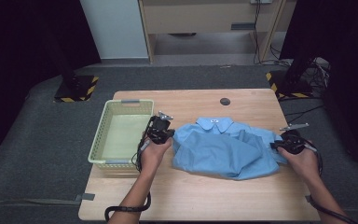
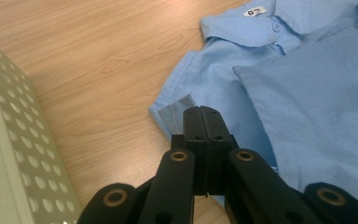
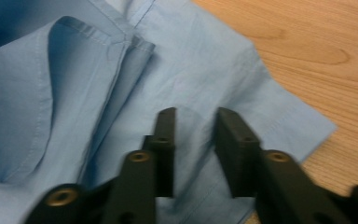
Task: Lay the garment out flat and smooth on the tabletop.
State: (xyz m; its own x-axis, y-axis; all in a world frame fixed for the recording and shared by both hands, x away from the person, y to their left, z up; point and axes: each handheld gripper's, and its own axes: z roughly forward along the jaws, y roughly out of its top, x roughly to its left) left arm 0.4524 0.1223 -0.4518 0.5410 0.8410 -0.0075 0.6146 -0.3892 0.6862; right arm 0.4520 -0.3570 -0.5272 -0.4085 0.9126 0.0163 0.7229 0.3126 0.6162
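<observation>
Basket (image 1: 121, 135) sitting at left end of table (image 1: 191, 196), just beside left gripper (image 1: 160, 130). Left gripper hovering at left edge of shirt (image 1: 223, 149), jaws pressed fully together in left gripper view (image 2: 200, 122), tips over sleeve cuff (image 2: 177, 109); whether any cloth is pinched between them cannot be told, looking empty. Shirt lying crumpled mid-table between both grippers, long axis running left to right across table, collar (image 1: 214, 123) pointing toward far edge, hem toward the person. Shirt lying directly right of left gripper and directly left of right one, both about equally near, each at its own sleeve end. Right gripper (image 1: 291, 141) resting at right edge of shirt, jaws standing partly apart in right gripper view (image 3: 195, 140), nothing held, blue cloth spreading right under the gap. Probably setting up for grabbing both sides for folding.
</observation>
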